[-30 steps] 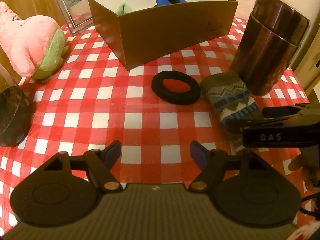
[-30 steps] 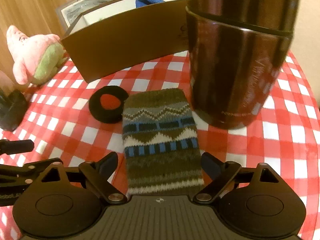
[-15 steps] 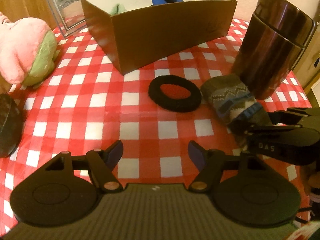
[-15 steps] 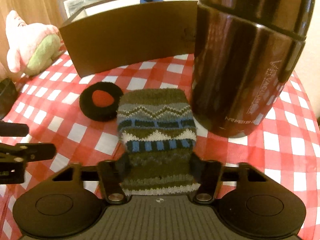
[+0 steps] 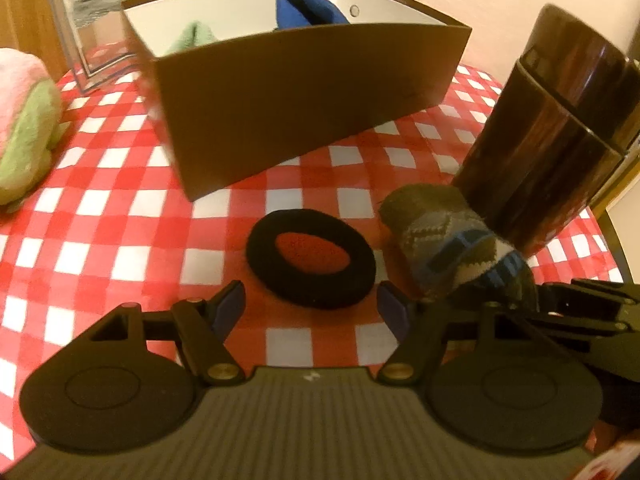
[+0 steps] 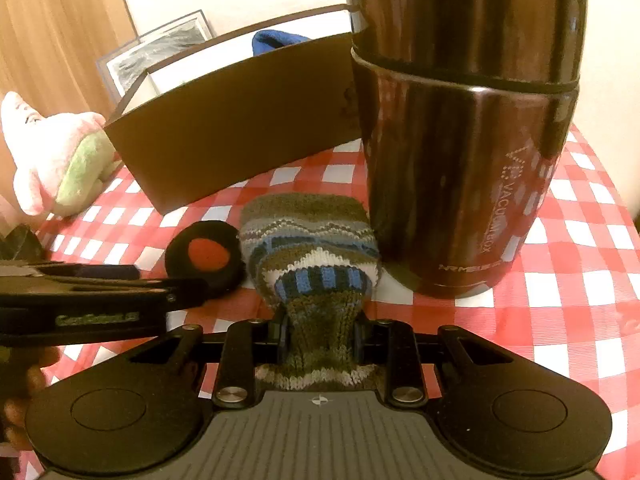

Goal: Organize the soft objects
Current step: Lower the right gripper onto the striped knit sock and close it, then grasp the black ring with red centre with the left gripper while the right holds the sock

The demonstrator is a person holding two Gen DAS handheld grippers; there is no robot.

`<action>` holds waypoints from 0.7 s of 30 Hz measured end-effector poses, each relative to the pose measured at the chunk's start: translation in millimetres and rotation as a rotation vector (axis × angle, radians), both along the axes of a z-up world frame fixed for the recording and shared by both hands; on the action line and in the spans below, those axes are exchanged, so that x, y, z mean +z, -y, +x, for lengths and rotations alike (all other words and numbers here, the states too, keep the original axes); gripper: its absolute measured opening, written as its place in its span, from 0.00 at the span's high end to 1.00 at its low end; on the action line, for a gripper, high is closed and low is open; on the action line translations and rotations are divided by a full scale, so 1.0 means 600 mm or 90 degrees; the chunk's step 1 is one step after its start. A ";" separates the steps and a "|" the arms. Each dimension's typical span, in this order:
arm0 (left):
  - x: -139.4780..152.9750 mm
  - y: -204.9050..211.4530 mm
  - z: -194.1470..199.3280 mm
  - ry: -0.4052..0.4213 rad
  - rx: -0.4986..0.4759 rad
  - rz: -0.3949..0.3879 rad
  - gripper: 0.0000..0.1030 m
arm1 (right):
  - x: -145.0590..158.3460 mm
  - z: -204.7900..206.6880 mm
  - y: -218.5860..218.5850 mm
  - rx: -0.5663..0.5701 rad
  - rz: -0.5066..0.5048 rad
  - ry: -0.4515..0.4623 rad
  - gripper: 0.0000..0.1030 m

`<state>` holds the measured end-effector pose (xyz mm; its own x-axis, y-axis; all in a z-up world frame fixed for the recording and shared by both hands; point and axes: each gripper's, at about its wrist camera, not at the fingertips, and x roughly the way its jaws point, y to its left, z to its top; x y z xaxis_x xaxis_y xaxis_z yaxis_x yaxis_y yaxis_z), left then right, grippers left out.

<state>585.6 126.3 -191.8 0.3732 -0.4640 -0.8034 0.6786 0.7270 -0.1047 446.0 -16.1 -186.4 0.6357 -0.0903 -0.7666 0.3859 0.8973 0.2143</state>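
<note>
A knitted patterned sock (image 6: pixel 312 236) lies on the red checked tablecloth (image 6: pixel 580 280), against a dark flask. My right gripper (image 6: pixel 320 328) is closing on the sock's near end, which is bunched between the pads and raised a little. It shows as a puckered lump (image 5: pixel 444 236) in the left wrist view. A black soft ring with a red centre (image 5: pixel 362 276) lies just left of the sock. My left gripper (image 5: pixel 310 302) hangs open right in front of the ring, holding nothing. A brown box (image 5: pixel 304 100) behind holds a blue soft item (image 5: pixel 304 4) and a green one (image 5: pixel 192 36).
The tall dark flask (image 6: pixel 464 140) stands close on the right of the sock. A pink and green plush toy (image 5: pixel 24 128) lies at the left. A clear picture frame (image 5: pixel 104 20) leans behind the box. The round table's edge curves off at the right.
My right jaws have come in on the sock's near end and bunched it. My left gripper, still open, has moved forward and down towards the black ring.
</note>
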 end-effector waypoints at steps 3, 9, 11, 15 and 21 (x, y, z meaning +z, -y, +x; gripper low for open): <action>-0.010 0.012 0.002 0.003 0.001 0.009 0.31 | -0.005 0.004 0.003 -0.002 0.007 -0.002 0.72; -0.021 0.001 0.013 0.015 0.011 0.025 0.31 | -0.010 0.006 0.006 -0.004 0.017 -0.005 0.72; -0.020 -0.017 0.020 0.026 0.016 0.032 0.31 | -0.011 0.008 0.008 -0.004 0.021 -0.006 0.72; -0.017 -0.043 0.037 0.008 0.035 0.041 0.31 | -0.011 0.010 0.012 -0.006 0.031 -0.003 0.72; -0.007 -0.006 0.039 0.012 0.009 0.007 0.24 | -0.013 0.030 0.013 -0.006 0.034 0.007 0.72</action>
<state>609.2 129.7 -196.1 0.3949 -0.4502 -0.8009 0.6701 0.7375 -0.0842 464.3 -23.6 -194.2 0.6429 -0.0553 -0.7639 0.3923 0.8804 0.2664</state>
